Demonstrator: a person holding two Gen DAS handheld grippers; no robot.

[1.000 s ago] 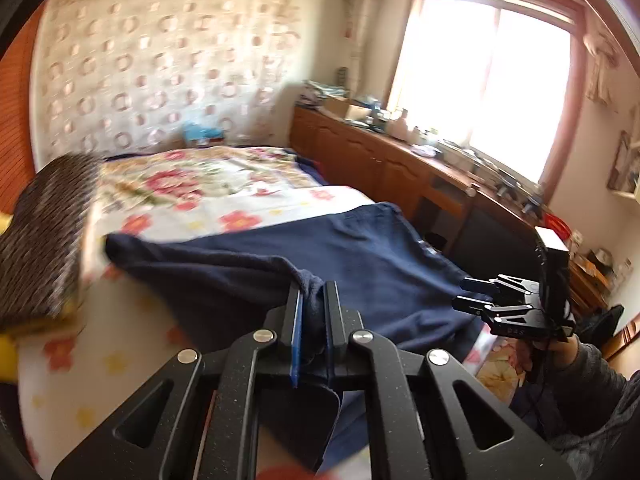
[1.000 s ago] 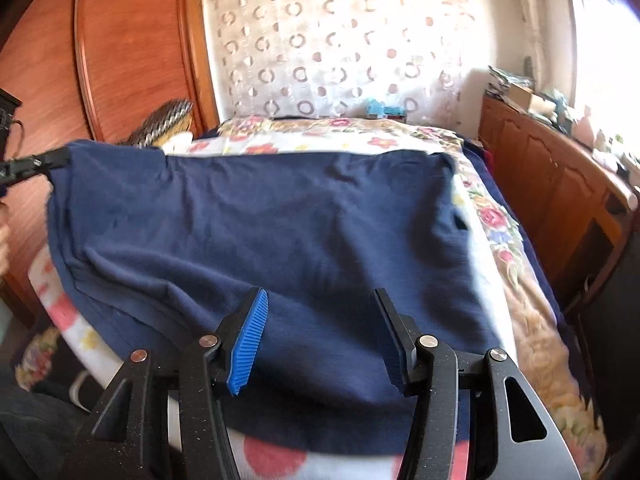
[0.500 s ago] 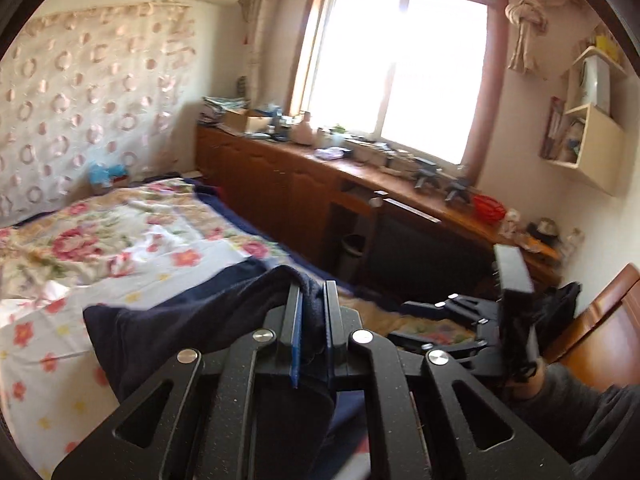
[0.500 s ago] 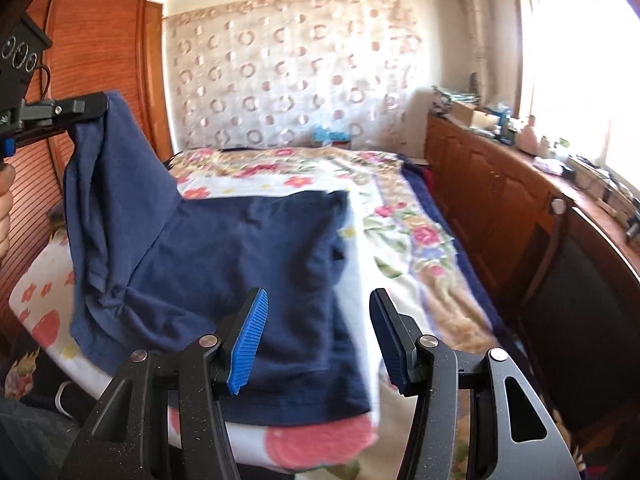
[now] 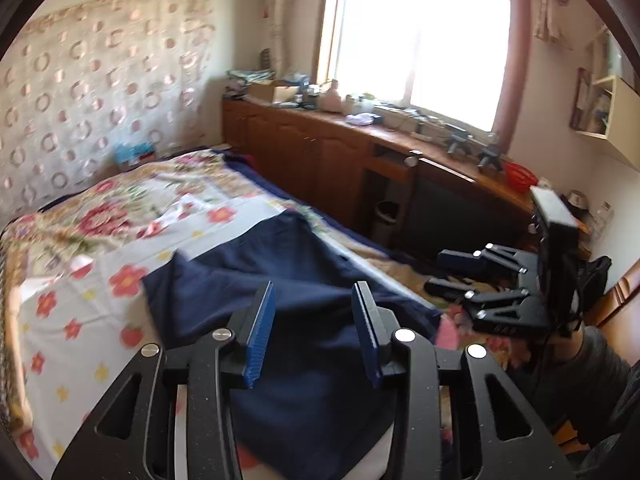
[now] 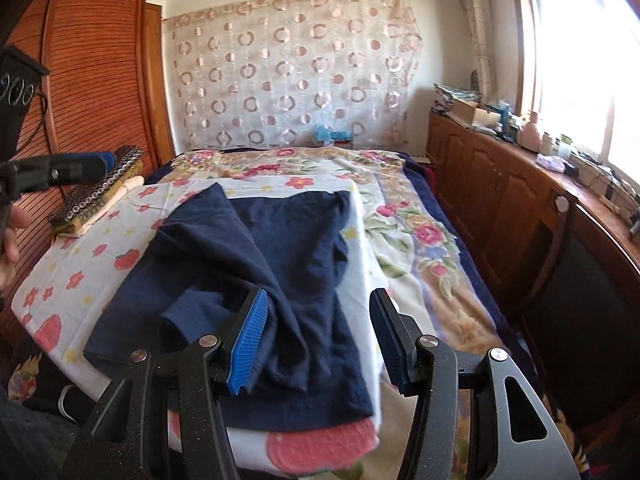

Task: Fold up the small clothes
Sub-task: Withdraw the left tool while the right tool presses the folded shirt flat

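Floral-sheeted bed [image 6: 420, 236] under rumpled navy garment [image 6: 280, 264].

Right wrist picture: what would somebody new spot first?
Probably the dark blue garment, lying rumpled and partly folded over itself on the white flowery sheet at the near end of the bed. Then the right gripper hovering open above it, blue pads apart. Behind hangs a sheer curtain with pink rings.

A home bedroom is showing here: a bed [image 6: 404, 236] is lying under a floral sheet, a circle-patterned curtain [image 6: 292, 72] is hanging behind it, wooden cabinets [image 5: 320, 160] are running beneath a bright window [image 5: 420, 32], and household clutter is crowding their top.
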